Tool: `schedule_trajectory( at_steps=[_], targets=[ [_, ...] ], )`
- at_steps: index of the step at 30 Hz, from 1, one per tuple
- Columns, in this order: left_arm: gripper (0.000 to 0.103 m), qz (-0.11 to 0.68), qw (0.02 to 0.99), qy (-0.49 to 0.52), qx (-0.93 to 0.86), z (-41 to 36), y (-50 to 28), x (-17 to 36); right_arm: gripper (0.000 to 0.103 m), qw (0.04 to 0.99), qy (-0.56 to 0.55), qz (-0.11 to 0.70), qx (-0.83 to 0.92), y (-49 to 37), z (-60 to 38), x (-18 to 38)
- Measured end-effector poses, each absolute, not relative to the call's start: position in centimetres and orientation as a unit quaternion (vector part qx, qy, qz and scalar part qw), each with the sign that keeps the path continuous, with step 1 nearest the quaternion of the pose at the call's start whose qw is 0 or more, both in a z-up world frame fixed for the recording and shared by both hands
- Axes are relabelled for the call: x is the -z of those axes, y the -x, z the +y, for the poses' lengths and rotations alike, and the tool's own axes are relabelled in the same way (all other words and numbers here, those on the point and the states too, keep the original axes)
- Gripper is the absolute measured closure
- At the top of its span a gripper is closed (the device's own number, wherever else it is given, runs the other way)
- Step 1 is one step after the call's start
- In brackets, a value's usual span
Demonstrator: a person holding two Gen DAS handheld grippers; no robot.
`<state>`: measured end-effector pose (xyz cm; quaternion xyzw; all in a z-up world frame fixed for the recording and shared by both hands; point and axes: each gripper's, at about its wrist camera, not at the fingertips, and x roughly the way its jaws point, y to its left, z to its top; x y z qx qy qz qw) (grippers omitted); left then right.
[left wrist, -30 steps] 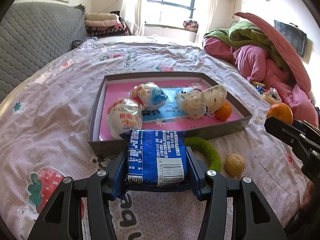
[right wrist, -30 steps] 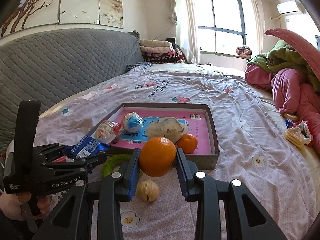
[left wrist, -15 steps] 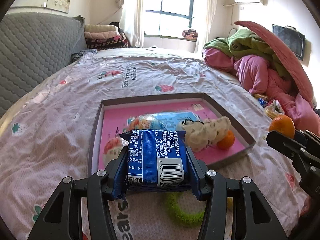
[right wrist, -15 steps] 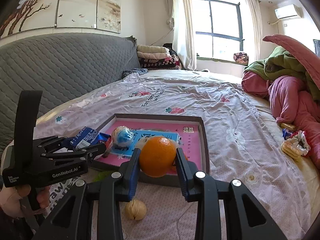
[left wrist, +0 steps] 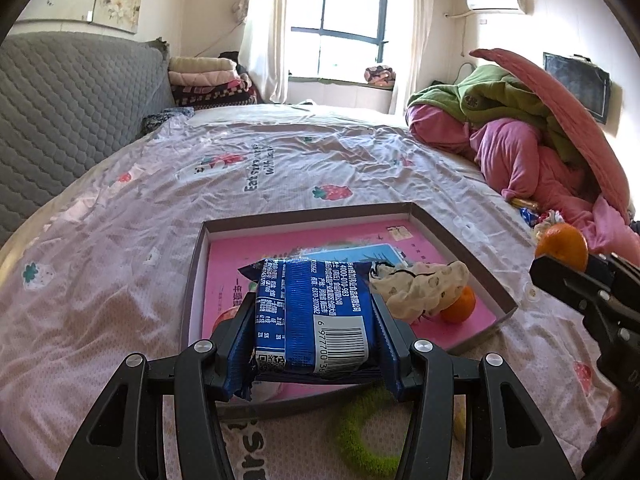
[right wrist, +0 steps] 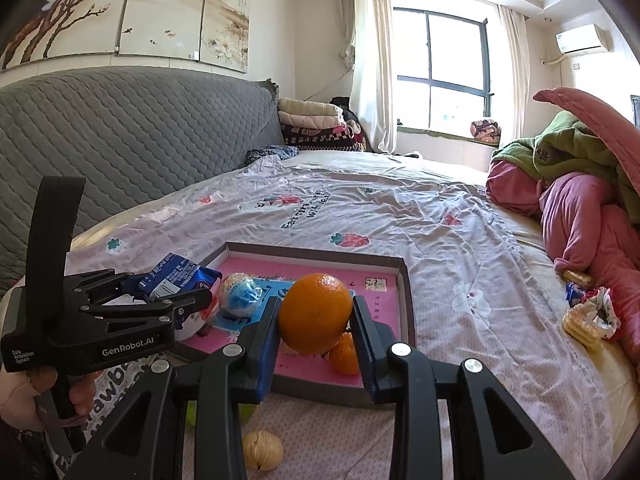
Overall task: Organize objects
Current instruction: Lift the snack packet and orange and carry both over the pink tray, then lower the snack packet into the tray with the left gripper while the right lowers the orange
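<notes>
Left gripper (left wrist: 314, 334): clenched on a blue snack packet (left wrist: 316, 316), held above the near edge of the shallow tray (left wrist: 472, 248) on the bed (left wrist: 120, 264).
Right gripper (right wrist: 316, 354): grasping a large orange (right wrist: 315, 313) over the tray's near edge.
Left view only: a green ring (left wrist: 366, 436) on the bed before the tray.
Right view only: a walnut (right wrist: 262, 450) near the bed's front edge; a hand (right wrist: 24, 396) gripping the left handle.

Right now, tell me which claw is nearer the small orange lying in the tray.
Right. The right claw, shut on the big orange, hangs just over the small orange in the tray. The left claw, gripping the blue packet, sits farther left.
</notes>
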<state>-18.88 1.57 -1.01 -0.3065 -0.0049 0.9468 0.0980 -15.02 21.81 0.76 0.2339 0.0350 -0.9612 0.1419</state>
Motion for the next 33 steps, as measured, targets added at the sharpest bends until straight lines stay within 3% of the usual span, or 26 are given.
schedule_trajectory(
  at_steps=[17,33],
  targets=[
    [0.048,0.005,0.11,0.318,-0.942,2.5,20.9,1.6,0.068,0.143,-0.216,0.057,0.964,17.3,22.0,-1.1],
    [0.048,-0.001,0.123,0.361,-0.924,2.6,22.1,4.0,0.068,0.19,-0.306,0.053,0.931,19.7,20.4,2.8]
  ],
)
